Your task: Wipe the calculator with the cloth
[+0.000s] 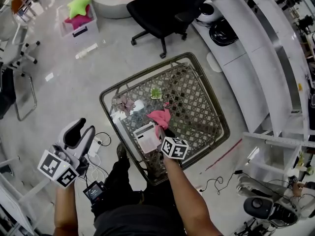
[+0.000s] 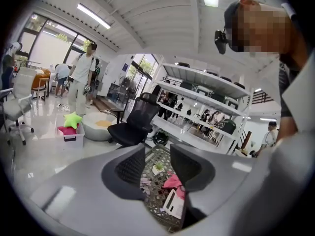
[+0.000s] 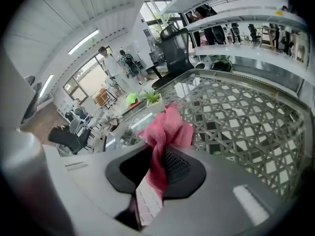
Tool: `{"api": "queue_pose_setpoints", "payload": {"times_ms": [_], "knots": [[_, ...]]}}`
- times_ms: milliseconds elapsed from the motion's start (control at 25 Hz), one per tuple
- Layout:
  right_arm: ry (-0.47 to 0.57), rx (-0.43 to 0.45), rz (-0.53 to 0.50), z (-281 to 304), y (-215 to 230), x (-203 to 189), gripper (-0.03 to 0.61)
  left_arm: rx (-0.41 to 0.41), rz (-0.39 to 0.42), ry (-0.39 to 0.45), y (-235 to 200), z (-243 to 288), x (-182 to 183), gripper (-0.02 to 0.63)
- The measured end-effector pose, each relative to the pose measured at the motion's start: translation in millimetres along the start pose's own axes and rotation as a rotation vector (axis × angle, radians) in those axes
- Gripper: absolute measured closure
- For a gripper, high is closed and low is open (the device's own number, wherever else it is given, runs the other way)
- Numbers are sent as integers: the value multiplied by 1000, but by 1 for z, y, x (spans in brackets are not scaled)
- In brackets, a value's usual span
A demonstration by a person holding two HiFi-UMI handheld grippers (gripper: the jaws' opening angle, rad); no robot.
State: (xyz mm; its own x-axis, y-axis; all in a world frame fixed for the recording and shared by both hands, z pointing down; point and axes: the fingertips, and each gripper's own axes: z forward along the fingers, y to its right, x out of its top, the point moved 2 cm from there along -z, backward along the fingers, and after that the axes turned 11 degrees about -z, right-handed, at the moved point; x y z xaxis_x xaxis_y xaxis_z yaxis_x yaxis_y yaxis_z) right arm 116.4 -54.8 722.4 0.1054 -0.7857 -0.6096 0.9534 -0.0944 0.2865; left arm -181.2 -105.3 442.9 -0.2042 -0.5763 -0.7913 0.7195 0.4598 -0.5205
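Head view: right gripper [image 1: 162,130] pinches pink cloth [image 1: 160,115], which bunches ahead of jaws. Calculator [image 1: 146,137] lies flat on table [image 1: 211,127], just left of gripper. Left gripper [image 1: 81,132] spread, empty, well off to side.
Left gripper view: cloth and calculator show far ahead through jaw gap.
Right gripper view: only here grip is clear, cloth clamped between pads, calculator keys just beneath.
Cloth likely soft, light, floppy, so bunched pinch suits. Calculator likely light, may slide.
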Motion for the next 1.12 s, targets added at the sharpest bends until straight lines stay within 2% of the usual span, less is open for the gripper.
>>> {"api": "queue_pose_setpoints", "payload": {"times_ms": [280,640,760,920,1120], "knots": [[-10,6,-39,10,-38,-5,514,32,-22,22,-20,-29,2,445],[-56,107,-125,15,-100,-28,514,41,-41,46,-34,-44,4,445],[-88,159,-208,18,-119,-39,514,48,-46,51,-38,-48,3,445],[-113,191,-315,19,-122,-41,514,41,-48,56,-41,-45,1,445],[-170,263,-572,14,-129,-49,514,37,-50,54,-37,-43,1,445]]}}
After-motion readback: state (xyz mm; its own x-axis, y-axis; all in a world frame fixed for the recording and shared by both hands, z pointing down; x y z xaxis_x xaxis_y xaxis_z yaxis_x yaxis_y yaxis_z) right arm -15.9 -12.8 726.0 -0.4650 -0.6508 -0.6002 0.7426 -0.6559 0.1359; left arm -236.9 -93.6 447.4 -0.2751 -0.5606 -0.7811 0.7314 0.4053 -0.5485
